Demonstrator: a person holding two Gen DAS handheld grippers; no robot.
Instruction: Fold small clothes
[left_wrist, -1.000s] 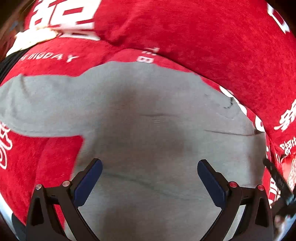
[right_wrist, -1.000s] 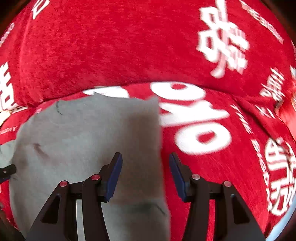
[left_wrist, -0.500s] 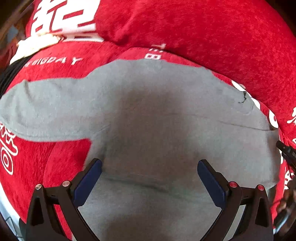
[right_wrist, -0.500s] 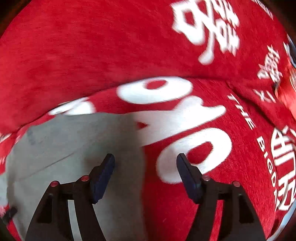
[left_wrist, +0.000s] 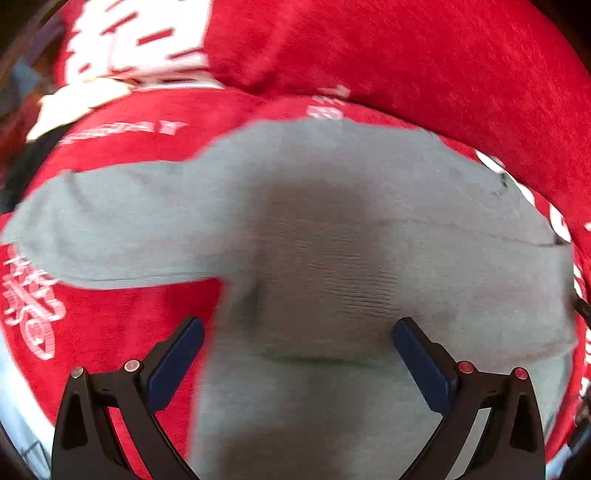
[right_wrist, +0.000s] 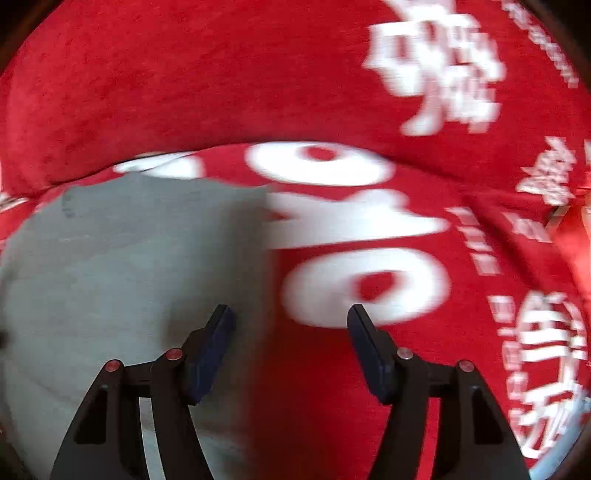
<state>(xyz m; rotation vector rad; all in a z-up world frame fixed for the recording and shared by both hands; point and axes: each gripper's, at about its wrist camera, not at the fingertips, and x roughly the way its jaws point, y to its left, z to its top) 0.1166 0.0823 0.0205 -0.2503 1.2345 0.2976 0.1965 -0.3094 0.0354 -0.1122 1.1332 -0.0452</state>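
The grey garment (left_wrist: 332, 240) lies spread flat on a red cover with white lettering (left_wrist: 443, 66), which appears to drape a cushioned seat with a raised back. One sleeve (left_wrist: 110, 229) extends to the left in the left wrist view.

Left gripper (left_wrist: 297, 332): the fingers are spread wide and grasp nothing. Both blue pads (left_wrist: 177, 362) sit above the garment body. The left pad lies at the garment's left edge, just below the sleeve junction; the right pad lies over grey fabric well inside the right edge. The cloth spans the whole gap between the fingers. Contact between the pads and the fabric cannot be determined.

Right gripper (right_wrist: 290, 328): the fingers are released, with nothing between them. In the right wrist view the garment (right_wrist: 129, 266) occupies the lower left. Its straight right edge runs down between the two fingers, near the left finger (right_wrist: 212, 350). The left finger lies over grey fabric; the right finger lies over the red cover (right_wrist: 147, 74), beside a large white character (right_wrist: 365, 284).

Both views show motion blur.
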